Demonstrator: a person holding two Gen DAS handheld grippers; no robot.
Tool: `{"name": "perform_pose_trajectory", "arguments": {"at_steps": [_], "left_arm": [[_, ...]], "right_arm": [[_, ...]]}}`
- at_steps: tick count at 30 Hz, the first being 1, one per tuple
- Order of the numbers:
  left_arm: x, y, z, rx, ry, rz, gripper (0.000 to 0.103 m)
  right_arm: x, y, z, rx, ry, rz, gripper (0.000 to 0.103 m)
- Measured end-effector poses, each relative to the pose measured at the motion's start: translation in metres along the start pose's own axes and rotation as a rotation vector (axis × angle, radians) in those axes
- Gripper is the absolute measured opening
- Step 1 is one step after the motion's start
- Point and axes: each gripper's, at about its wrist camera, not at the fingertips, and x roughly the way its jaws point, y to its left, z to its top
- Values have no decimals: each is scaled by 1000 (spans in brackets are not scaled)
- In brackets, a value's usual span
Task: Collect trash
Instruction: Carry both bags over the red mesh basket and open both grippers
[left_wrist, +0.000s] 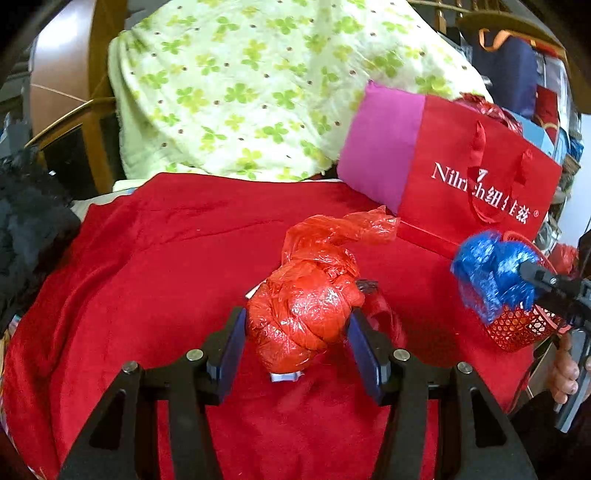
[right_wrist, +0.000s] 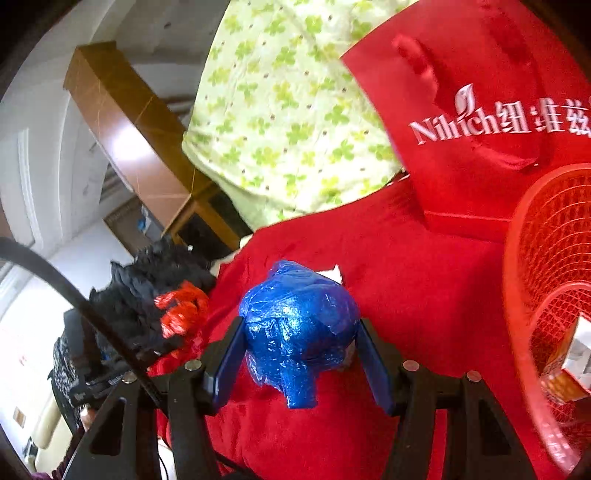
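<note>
The left gripper (left_wrist: 297, 341) is clamping a wad of red plastic bag (left_wrist: 310, 314) between its blue pads, carrying it above the red cloth (left_wrist: 166, 258). The right gripper (right_wrist: 297, 354) is squeezing a crumpled blue plastic bag (right_wrist: 299, 325) the same way, just beside the red mesh basket (right_wrist: 546, 258) (a white carton is already lying inside it). A red gift bag (left_wrist: 480, 166) is leaning behind the basket, against a clover-print green cloth (left_wrist: 258, 92).
</note>
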Motion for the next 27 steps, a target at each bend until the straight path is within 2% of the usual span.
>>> {"name": "perform_pose_trajectory", "arguments": {"at_steps": [4,9,13,18,22,27], "left_arm": [[19,-4,-3,-57,56,-31,58],[33,-21,-14,0,98,-5,59],[37,-25,-18,-5,127,-32,61],[42,-24,-22,-17,147,-23,61],[35,-36,-14,5,113,-31,61],[24,-64,0,124,53,-8,57]], "right_arm": [[-6,-6,3,12,-28,-16,63],[-12,-9,5,20,-45,-5,63],[-12,-10,5,20,-49,-1,63],[-14,-13,4,22,-53,0,63],[-18,-13,6,24,-73,6,63],[-26,-14,6,19,-99,3,63]]}}
